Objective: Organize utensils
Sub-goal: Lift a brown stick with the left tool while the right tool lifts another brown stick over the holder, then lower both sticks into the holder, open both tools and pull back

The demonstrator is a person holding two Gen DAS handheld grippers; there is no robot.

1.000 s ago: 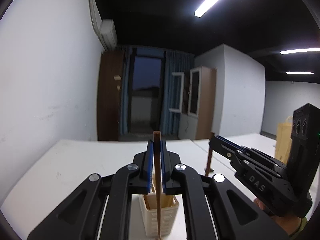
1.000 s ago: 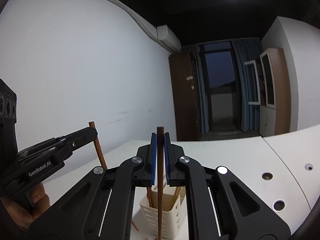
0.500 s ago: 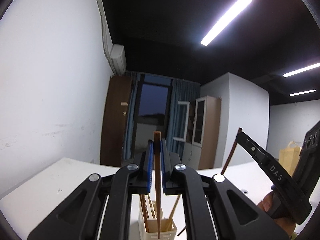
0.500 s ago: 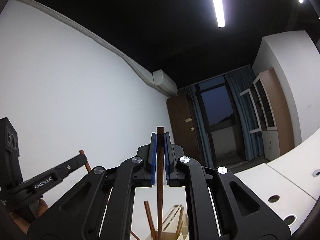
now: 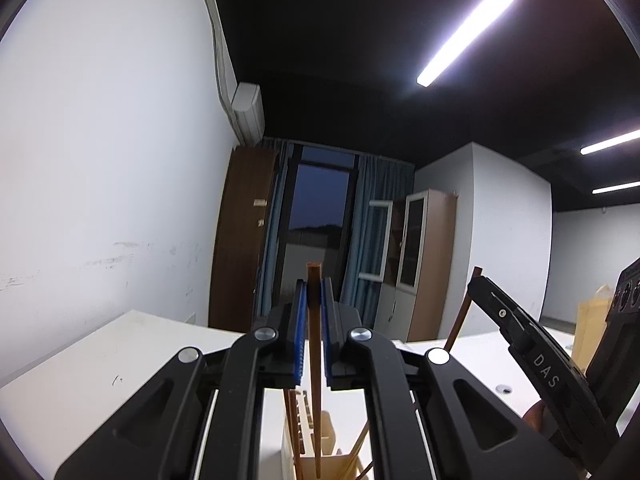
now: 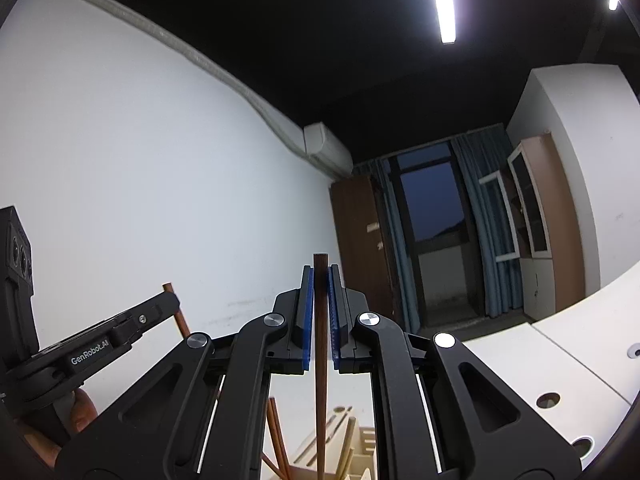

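Note:
My left gripper (image 5: 314, 292) is shut on a brown chopstick (image 5: 315, 368) held upright over the cream utensil holder (image 5: 320, 446), its lower tip inside the holder's mouth. My right gripper (image 6: 320, 280) is shut on a dark brown chopstick (image 6: 320, 380), also upright above the same holder (image 6: 360, 452). The holder has several chopsticks in it. Each gripper shows in the other's view: the right one (image 5: 478, 280) at right, the left one (image 6: 172, 300) at left, each with its chopstick.
The white table (image 5: 100, 368) extends to a white wall at left. Cable holes (image 6: 548, 400) sit in the tabletop at right. A brown door, window with blue curtains and a cabinet (image 5: 424, 264) stand at the far end. A paper bag (image 5: 592, 320) stands at right.
Both grippers have tilted upward and come closer over the holder, so the holder has dropped to the bottom edge of both views. Both stay shut on their chopsticks.

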